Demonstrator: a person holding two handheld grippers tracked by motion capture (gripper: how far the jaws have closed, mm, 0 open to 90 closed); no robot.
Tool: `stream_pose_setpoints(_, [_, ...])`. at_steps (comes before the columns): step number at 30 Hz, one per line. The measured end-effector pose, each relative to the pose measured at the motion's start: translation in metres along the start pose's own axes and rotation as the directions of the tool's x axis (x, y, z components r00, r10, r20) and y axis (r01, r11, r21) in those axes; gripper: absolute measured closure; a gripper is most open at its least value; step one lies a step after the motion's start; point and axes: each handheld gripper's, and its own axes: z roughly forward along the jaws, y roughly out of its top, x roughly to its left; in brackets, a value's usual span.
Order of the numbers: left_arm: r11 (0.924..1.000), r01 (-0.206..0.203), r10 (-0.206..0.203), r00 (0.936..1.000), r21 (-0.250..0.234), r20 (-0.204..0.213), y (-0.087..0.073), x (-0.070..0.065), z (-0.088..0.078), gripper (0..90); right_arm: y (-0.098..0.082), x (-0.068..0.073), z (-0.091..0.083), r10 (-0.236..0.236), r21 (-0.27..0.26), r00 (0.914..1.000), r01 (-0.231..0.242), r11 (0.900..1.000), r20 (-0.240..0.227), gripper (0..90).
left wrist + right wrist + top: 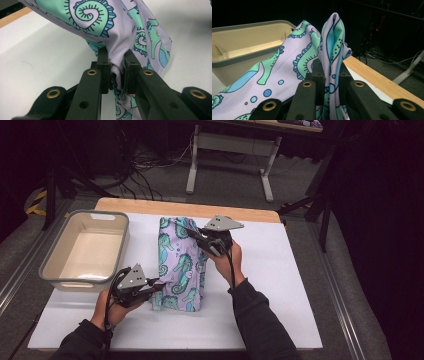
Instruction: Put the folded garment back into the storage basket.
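1. My L gripper (156,287) is clenched on the near end of the seahorse cloth (179,265); the gripper view shows fabric pinched between the pads.
2. My R gripper (196,236) is grasping the far end, a fold bunched up between its jaws.
3. Cloth hangs between both grippers over the white table (280,285), just right of the beige bin (85,251).

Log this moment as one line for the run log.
left gripper: shut on seahorse-print cloth | right gripper: shut on seahorse-print cloth | tub: empty
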Motion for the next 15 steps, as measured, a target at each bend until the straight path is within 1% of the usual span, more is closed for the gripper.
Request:
stream_pose_setpoints(3, [1.0000,0.004,-0.004,1.0000,0.003,-0.006,0.000,0.001,-0.003,79.6,0.002,0.000,0.002,0.001,-0.002,1.0000,-0.001,1.000,-0.004,82.0])
stream_pose_setpoints(9, [1.0000,0.002,-0.001,0.9996,0.008,-0.029,0.001,0.004,-0.013,79.5,0.011,0.005,0.007,-0.015,-0.011,0.9998,0.015,1.000,-0.013,81.9])
stream_pose_setpoints(15, [0.9998,0.016,-0.016,0.9990,0.008,-0.042,-0.001,0.008,-0.022,79.5,0.018,0.010,0.015,-0.022,-0.021,0.9994,0.022,1.000,-0.027,82.0])
